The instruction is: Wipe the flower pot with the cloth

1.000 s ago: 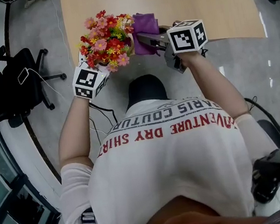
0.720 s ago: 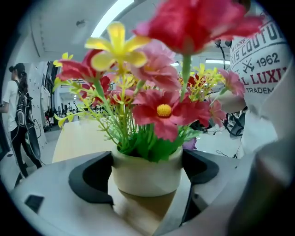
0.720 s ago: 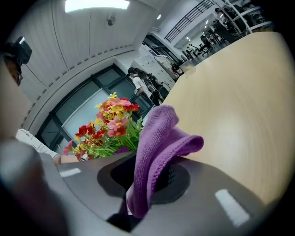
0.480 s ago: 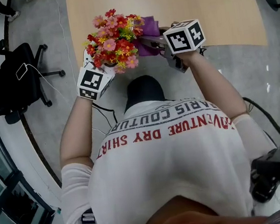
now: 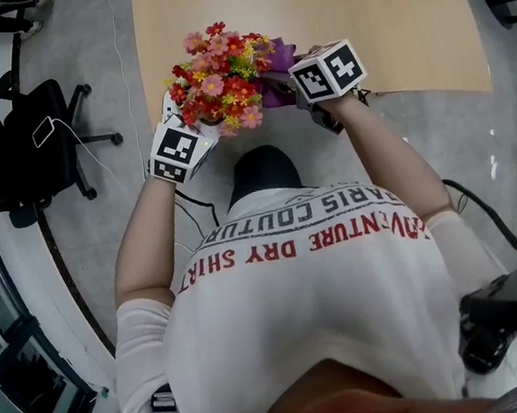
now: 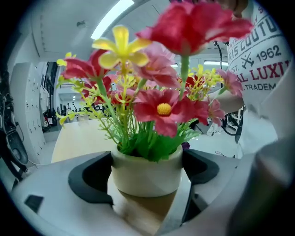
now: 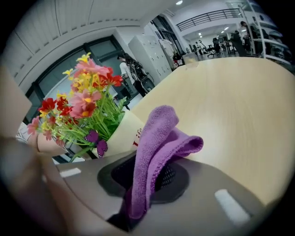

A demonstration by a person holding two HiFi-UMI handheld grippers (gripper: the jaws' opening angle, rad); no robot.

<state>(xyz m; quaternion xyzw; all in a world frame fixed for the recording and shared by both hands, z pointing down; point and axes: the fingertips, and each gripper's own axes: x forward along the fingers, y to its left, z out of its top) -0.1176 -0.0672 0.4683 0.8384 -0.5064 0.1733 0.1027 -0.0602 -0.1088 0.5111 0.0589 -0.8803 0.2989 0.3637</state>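
A cream flower pot (image 6: 138, 168) full of red, pink and yellow artificial flowers (image 5: 221, 70) sits between the jaws of my left gripper (image 6: 146, 177), whose dark pads press on its two sides and hold it above the table's near edge. My right gripper (image 7: 143, 184) is shut on a folded purple cloth (image 7: 161, 133) that sticks up out of its jaws. In the right gripper view the pot (image 7: 123, 133), with red lettering and a purple butterfly, stands just to the left of the cloth. From the head view the cloth (image 5: 279, 81) lies against the right side of the bouquet.
A light wooden table (image 5: 385, 17) stretches away behind the pot. On the grey floor to the left stands a black office chair (image 5: 39, 134) with a cable draped over it. Dark equipment (image 5: 514, 310) sits at the lower right.
My right gripper has come down and in towards the pot with the cloth, and has tilted. The left gripper has kept the pot in the same place.
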